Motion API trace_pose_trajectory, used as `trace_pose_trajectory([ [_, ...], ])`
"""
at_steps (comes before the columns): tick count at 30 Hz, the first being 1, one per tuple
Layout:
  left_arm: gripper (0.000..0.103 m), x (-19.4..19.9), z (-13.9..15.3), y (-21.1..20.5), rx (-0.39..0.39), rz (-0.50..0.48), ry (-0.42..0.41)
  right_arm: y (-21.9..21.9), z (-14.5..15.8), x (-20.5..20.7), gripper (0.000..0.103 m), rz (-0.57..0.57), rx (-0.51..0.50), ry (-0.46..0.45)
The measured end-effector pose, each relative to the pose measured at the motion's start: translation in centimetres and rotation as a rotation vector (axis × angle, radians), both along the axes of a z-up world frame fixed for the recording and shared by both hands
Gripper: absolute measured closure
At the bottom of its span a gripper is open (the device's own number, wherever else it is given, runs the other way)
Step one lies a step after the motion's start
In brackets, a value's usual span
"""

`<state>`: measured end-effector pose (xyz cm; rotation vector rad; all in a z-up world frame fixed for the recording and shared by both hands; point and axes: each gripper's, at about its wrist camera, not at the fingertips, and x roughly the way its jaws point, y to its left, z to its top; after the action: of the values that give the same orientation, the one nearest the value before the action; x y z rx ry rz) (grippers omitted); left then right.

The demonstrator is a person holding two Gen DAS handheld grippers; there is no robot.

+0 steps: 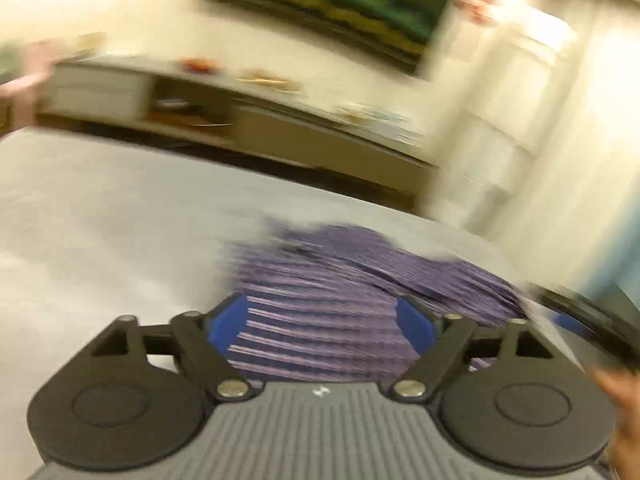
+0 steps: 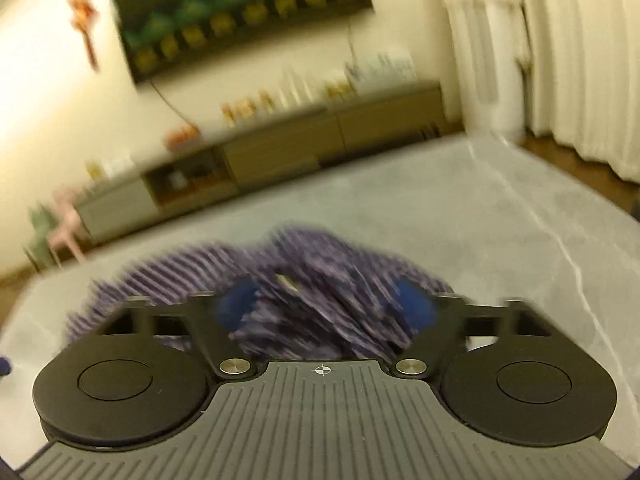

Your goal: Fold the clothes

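Progress looks partial: the purple striped garment [image 1: 332,300] lies in a bunched, rumpled heap on the grey worktop [image 1: 100,216], and no neat, squared fold shows in either view, though heavy blur hides how its layers sit. In my judgement the smoothing and the final folds are still to be done.

Both tools are free of the cloth. The left tongs [image 1: 320,322] stand wide open over the near part of the garment, blue pads spread apart with only striped fabric seen beyond them, nothing pinched. The right tongs [image 2: 326,304] are likewise spread wide, the heap showing between and past the blurred blue pads, which press on nothing. A bit of a hand shows at the right edge of the left view.

The worktop is pale grey with faint marble-like veining, and apart from the garment it carries little that I can make out. Beyond it a long low cabinet [image 2: 320,140] runs along a cream wall, with small bottles and ornaments on top. A dark framed picture [image 2: 240,12] hangs above it, a red hanging decoration [image 2: 82,8] beside that, and pale curtains [image 2: 560,60] fall at the right
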<state>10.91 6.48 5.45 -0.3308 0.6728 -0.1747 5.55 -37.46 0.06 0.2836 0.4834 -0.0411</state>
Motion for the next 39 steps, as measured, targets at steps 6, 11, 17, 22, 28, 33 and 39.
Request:
trace_pose_trajectory([
  [6,0.013,4.2,-5.8,-1.1,-0.013,-0.069,0.249,6.5,-2.8,-4.6,0.004,0.335,-0.102,0.122],
  [11,0.092,4.8,-6.0,-2.9,0.111,-0.078,0.142,9.2,-5.5,-5.2,0.079,0.398,-0.389,0.190],
  [17,0.099,-3.1,5.7,1.5,0.131,0.139,-0.475,5.5,2.9,-10.4,0.099,0.368,-0.239,-0.295],
  [22,0.098,0.3,-3.4,8.5,0.022,0.369,0.132,8.2,-0.4,-7.8,0.040,0.596,-0.022,0.021],
  [28,0.077,0.8,-5.3,9.7,-0.027,0.322,0.188,5.1,0.0,-6.6,0.012,0.303,0.061,0.015],
  [33,0.047,2.3,-3.3,10.1,0.013,0.287,0.117,2.2,-1.0,-1.4,0.012,0.084,0.157,0.091],
  [39,0.028,9.3,-7.4,8.2,0.142,0.082,0.188,3.0,-4.7,4.8,0.039,0.215,0.025,0.279],
])
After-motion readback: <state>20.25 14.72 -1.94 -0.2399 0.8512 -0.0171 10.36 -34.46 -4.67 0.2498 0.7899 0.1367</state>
